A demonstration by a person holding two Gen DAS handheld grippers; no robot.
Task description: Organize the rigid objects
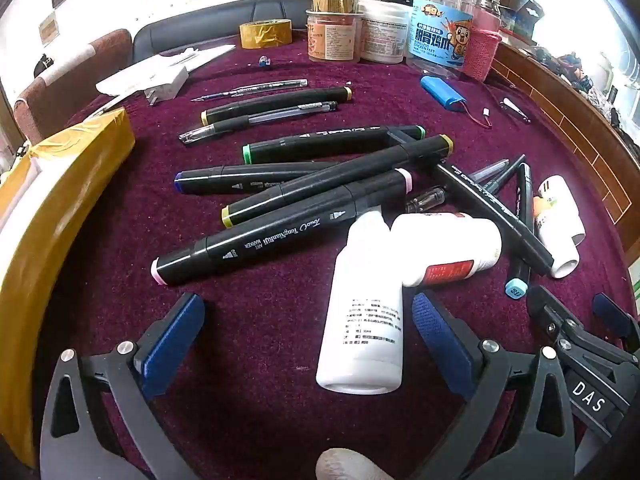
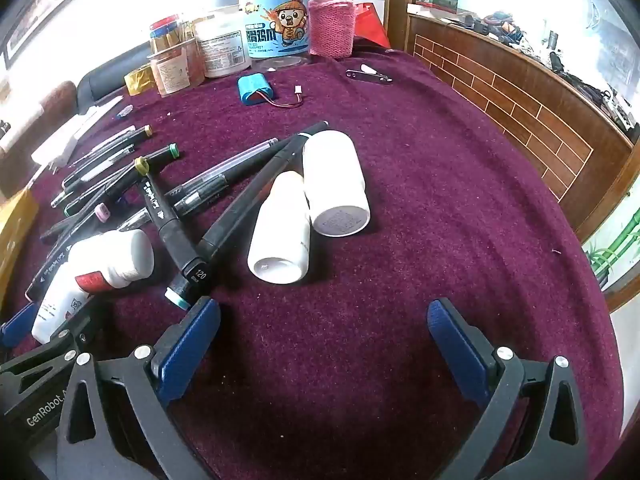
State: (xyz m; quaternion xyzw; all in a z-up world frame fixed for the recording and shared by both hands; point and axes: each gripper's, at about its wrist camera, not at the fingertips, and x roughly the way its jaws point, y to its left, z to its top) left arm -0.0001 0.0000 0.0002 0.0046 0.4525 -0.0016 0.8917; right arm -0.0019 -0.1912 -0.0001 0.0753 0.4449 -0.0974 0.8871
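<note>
Now, from left to right, my left hand-held gripper (image 1: pixel 308 344) gapes wide around a toppled white bottle (image 1: pixel 362 312) beside scattered markers (image 1: pixel 280 236) on the table (image 2: pixel 460 200), so I should close squarely on its body, while my right hand-held gripper (image 2: pixel 324 338) waits spread, empty.

Just ahead of the left hand-held gripper (image 1: pixel 308 320) two bottles (image 1: pixel 362 320) lie touching on the worktop (image 1: pixel 260 380), markers (image 1: pixel 280 236) fanned beyond them and jars (image 1: pixel 384 32) farthest back. Ahead of the right hand-held gripper (image 2: pixel 324 320) two more bottles (image 2: pixel 282 232) lie side by side, markers to their left.
</note>
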